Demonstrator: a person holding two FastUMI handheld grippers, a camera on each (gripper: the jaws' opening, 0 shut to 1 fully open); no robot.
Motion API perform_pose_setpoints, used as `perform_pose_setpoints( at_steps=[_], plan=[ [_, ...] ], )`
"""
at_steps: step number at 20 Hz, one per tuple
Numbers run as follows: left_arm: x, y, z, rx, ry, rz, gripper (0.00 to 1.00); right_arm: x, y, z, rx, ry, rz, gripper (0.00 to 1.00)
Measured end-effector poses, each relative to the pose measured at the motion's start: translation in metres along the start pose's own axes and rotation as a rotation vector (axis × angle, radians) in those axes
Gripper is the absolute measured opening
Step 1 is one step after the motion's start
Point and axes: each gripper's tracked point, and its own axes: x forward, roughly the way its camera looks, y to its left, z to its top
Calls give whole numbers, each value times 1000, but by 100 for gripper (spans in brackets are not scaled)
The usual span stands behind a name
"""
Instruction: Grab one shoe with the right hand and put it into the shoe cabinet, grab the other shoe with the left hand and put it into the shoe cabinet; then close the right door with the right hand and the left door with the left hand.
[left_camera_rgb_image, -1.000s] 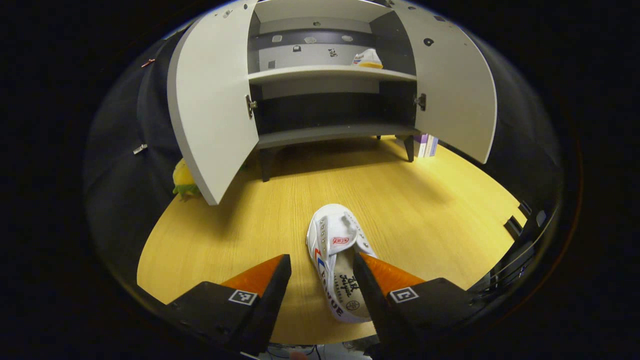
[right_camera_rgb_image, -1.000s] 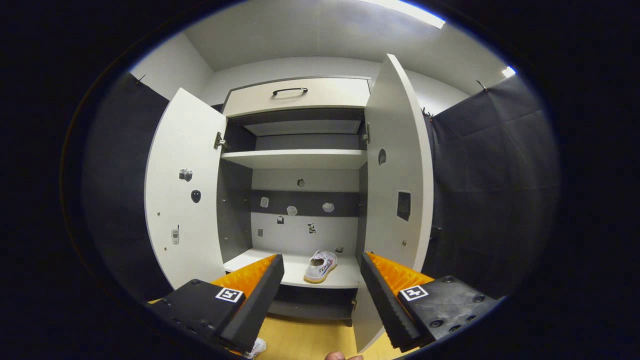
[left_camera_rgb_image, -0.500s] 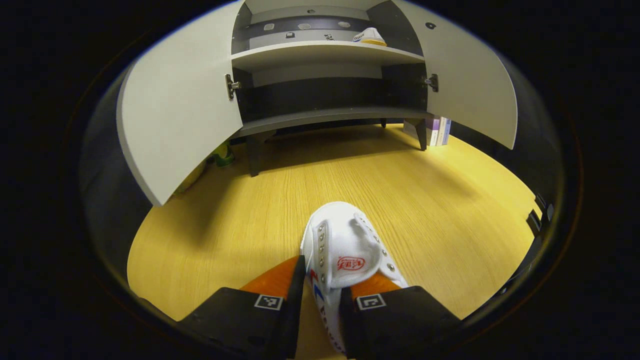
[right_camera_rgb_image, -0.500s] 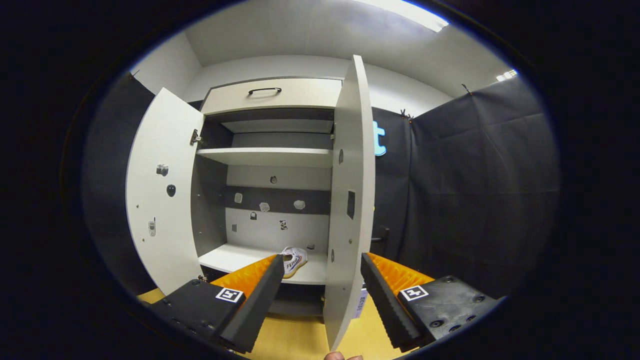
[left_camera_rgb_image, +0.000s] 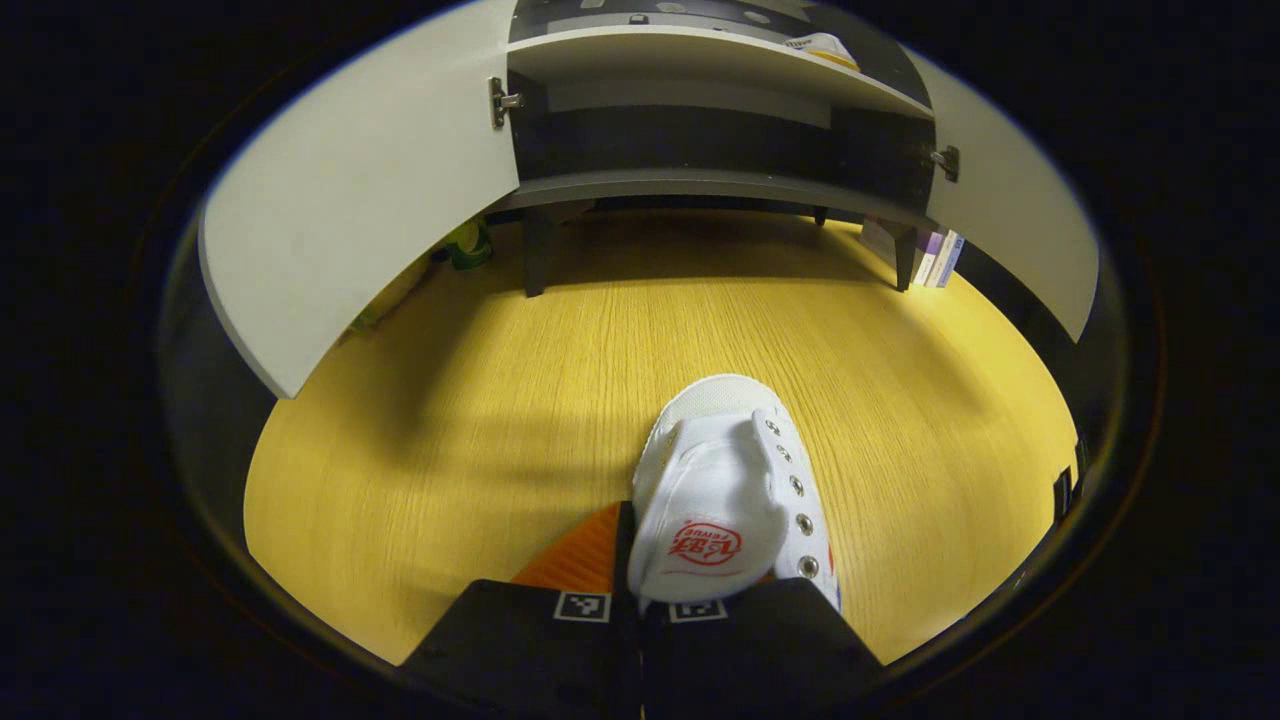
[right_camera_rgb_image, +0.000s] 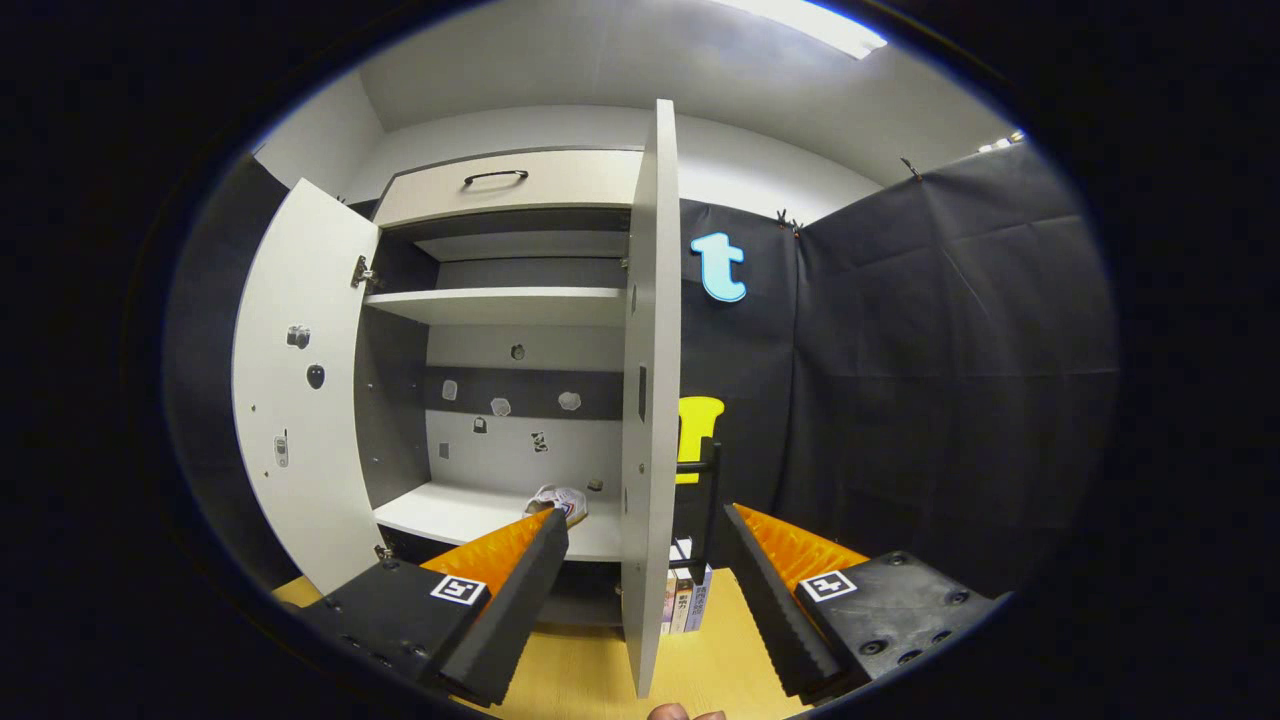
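A white canvas shoe (left_camera_rgb_image: 720, 490) lies on the wooden floor, toe pointing at the shoe cabinet (left_camera_rgb_image: 700, 185). My left gripper (left_camera_rgb_image: 640, 600) is shut on its near side wall at the heel end. The other white shoe (left_camera_rgb_image: 820, 45) sits on the cabinet's shelf, toward the right. In the right gripper view that shoe (right_camera_rgb_image: 560, 500) rests on the white shelf (right_camera_rgb_image: 450, 510). My right gripper (right_camera_rgb_image: 645, 590) hangs open and empty in front of the cabinet's right door (right_camera_rgb_image: 650, 400), which I see edge-on. Both doors stand open; the left door (right_camera_rgb_image: 300, 380) swings wide.
Books (left_camera_rgb_image: 935, 260) stand on the floor under the right door (left_camera_rgb_image: 1010, 230). A green and yellow toy (left_camera_rgb_image: 465, 240) lies behind the left door (left_camera_rgb_image: 360, 190). A drawer with a dark handle (right_camera_rgb_image: 495, 177) tops the cabinet. Black cloth walls (right_camera_rgb_image: 950, 380) close in the right side.
My left gripper moved down onto the shoe and closed on its side. My right gripper swung to the right, so the right door turned edge-on and the cabinet shifted left.
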Motion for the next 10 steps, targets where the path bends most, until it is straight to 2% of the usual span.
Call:
perform_pose_setpoints(
  at_steps=[6, 10],
  plan=[
    [-43, -12, 43, -18, -70, 23, 6, -7, -8, 7, -4, -22, 13, 98],
    [-81, -25, 99, -59, -124, 34, 6, -9, -18, 9, 11, -23, 12, 98]
  ],
)
